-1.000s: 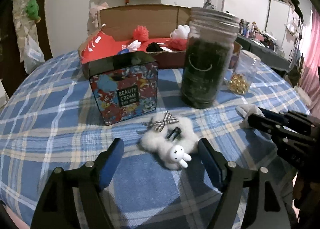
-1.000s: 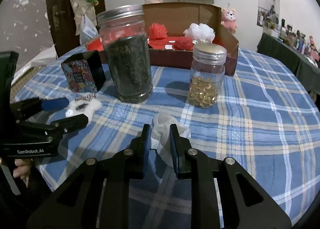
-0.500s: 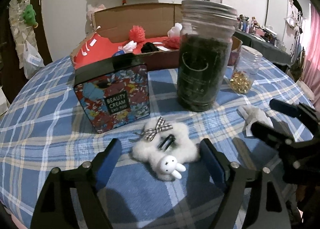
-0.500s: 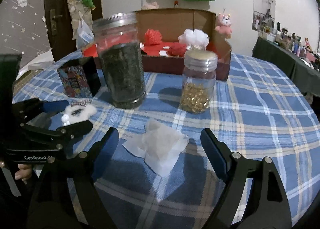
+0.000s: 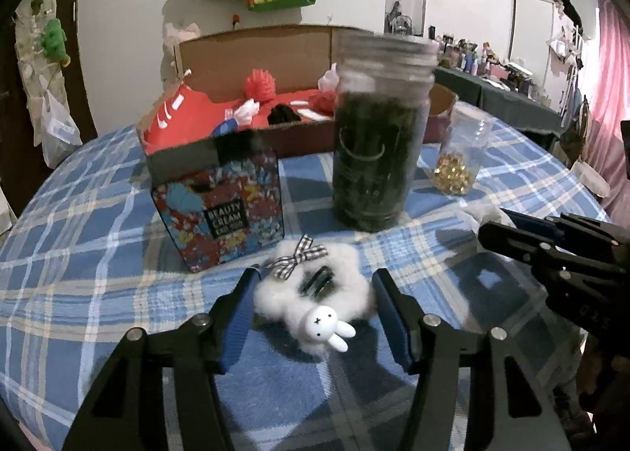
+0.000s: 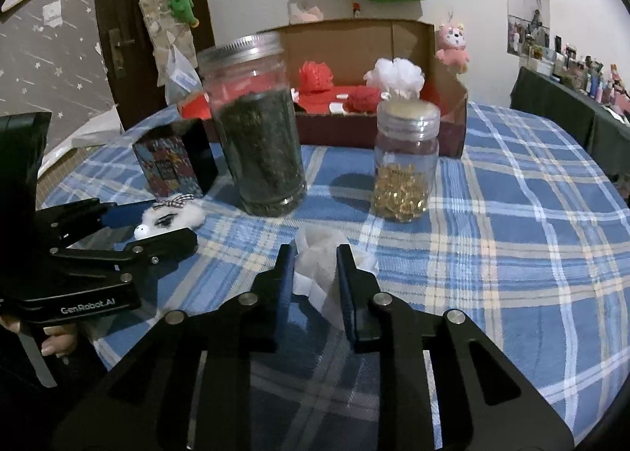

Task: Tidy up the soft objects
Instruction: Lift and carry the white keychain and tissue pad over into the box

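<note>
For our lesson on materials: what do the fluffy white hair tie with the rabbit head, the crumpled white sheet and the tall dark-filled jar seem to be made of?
Fluffy white hair tie with the rabbit head: fuzzy plush, probably synthetic fur; the rabbit looks like smooth glossy plastic.
Crumpled white sheet: thin matte tissue or cloth, creased, faintly translucent.
Tall dark-filled jar: clear glass or plastic; ribbed lid looks metal.

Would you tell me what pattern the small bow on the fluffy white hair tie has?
Black-and-white gingham check on the bow, clearest in the left wrist view.

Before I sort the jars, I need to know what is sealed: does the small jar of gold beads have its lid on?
Yes, the right wrist view shows the small jar of gold beads capped by a metal lid.
</note>
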The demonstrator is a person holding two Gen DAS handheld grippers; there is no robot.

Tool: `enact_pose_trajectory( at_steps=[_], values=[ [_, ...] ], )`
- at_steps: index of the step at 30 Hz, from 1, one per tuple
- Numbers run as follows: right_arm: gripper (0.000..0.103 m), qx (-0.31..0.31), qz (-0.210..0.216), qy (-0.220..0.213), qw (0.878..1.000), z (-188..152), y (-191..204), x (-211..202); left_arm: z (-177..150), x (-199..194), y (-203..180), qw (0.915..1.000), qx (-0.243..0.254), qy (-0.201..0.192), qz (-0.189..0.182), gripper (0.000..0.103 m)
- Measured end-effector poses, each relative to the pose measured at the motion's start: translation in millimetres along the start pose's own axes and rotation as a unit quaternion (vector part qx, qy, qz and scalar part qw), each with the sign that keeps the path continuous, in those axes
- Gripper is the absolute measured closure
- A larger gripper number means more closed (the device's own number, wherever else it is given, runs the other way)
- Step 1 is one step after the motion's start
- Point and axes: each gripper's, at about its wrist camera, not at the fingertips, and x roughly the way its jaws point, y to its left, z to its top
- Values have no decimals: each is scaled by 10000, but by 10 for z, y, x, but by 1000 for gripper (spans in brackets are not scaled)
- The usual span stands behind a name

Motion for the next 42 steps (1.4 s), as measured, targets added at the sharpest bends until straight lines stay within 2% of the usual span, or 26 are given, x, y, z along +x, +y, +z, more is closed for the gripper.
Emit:
enact_pose_trajectory(
  at_steps=[10, 17, 25, 33, 42],
  values=[
    [83, -71, -45, -267, 9996, 154, 30, -155, 186, -242, 27, 9996, -6, -289, -36, 42],
    [83, -356, -347, -509, 9975, 335, 64, -271, 409, -328, 117, 9996, 36, -288, -57, 42],
    [83, -486, -486, -661, 9954, 545, -8, -305, 616, -371, 212, 9995, 57, -292, -107, 42],
    [83, -569, -543, -656, 9947, 715, -87, -264, 803, -271, 310, 9996, 143, -224, -19, 42],
    [83, -685, -497, -533, 9950, 908, -148, -110, 1012, -86, 333, 9991, 374, -47, -205, 42]
  ],
)
